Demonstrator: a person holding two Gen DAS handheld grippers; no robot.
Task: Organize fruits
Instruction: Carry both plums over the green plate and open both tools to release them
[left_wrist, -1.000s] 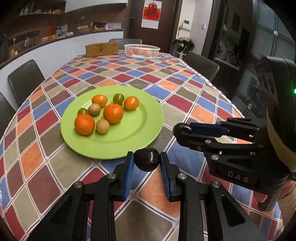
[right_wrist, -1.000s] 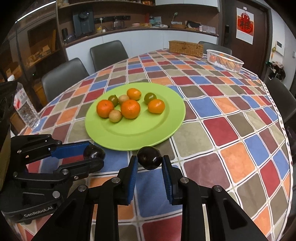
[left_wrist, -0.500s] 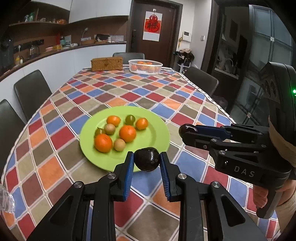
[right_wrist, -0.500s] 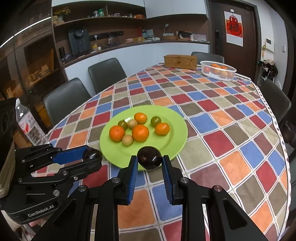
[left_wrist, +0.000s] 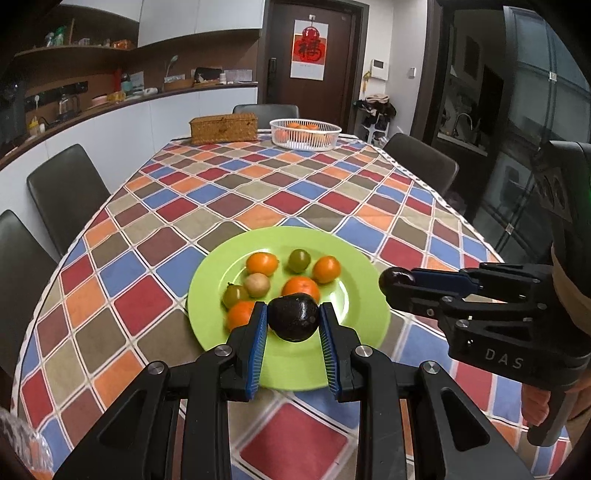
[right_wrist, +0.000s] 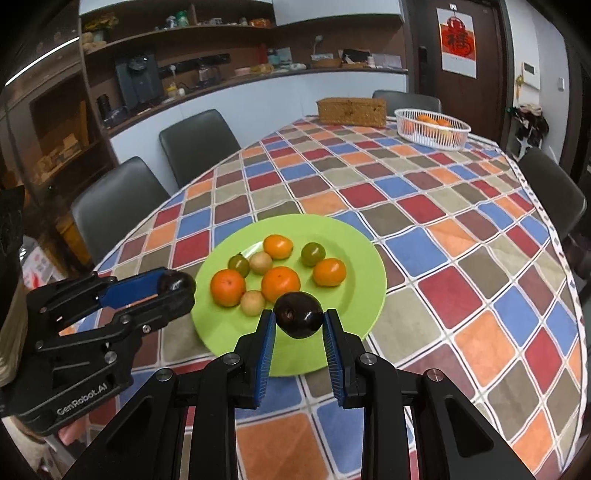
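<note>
A green plate (left_wrist: 354, 254) (right_wrist: 354, 236) on the checked tablecloth holds several oranges (right_wrist: 280, 283), small green fruits (right_wrist: 313, 254) and pale brown fruits (right_wrist: 260, 262). My left gripper (left_wrist: 293, 319) is shut on a dark avocado (left_wrist: 294, 317), held above the plate's near part. My right gripper (right_wrist: 299, 319) is shut on a second dark avocado (right_wrist: 298, 319), also above the plate's near edge. Each gripper shows in the other's view, the right one (left_wrist: 393, 280) beside the plate's right rim, the left one (right_wrist: 177, 286) beside its left rim.
A white wire basket (left_wrist: 305, 134) (right_wrist: 432, 128) with oranges and a wicker box (left_wrist: 223, 128) (right_wrist: 351, 112) stand at the table's far end. Dark chairs (left_wrist: 68, 188) (right_wrist: 197, 142) line the sides. A clear plastic item (left_wrist: 22, 446) sits at the near left.
Both grippers have risen and pulled back from the plate while still holding their avocados. The plate now looks smaller and farther, with more of the table and room in view.
</note>
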